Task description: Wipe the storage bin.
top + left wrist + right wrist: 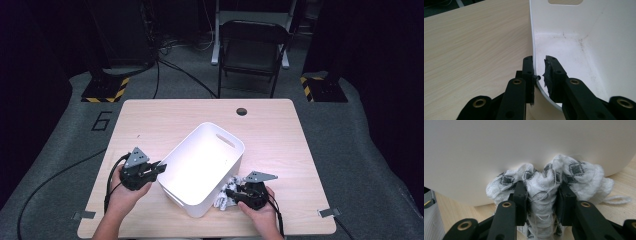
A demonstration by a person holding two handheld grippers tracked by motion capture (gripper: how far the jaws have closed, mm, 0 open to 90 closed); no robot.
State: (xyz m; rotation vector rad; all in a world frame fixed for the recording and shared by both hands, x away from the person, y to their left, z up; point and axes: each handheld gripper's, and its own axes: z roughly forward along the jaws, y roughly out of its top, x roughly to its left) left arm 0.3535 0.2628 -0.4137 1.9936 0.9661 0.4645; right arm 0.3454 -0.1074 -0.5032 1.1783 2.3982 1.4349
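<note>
Gripper jaws on the right gripper (541, 195) are pinched on a bunched white cloth with grey diamond patterning (544, 182), which is pressed against the outer wall of the white plastic bin (200, 165) near the front edge of the wooden surface (150, 115). By the left gripper (539, 72), the bin's rim is clamped, one jaw being set outside the wall and the other inside.

Smooth white plastic bin (202, 165), pale matt wood-grain table (150, 120), and frayed, rough woven cloth (544, 185).
</note>
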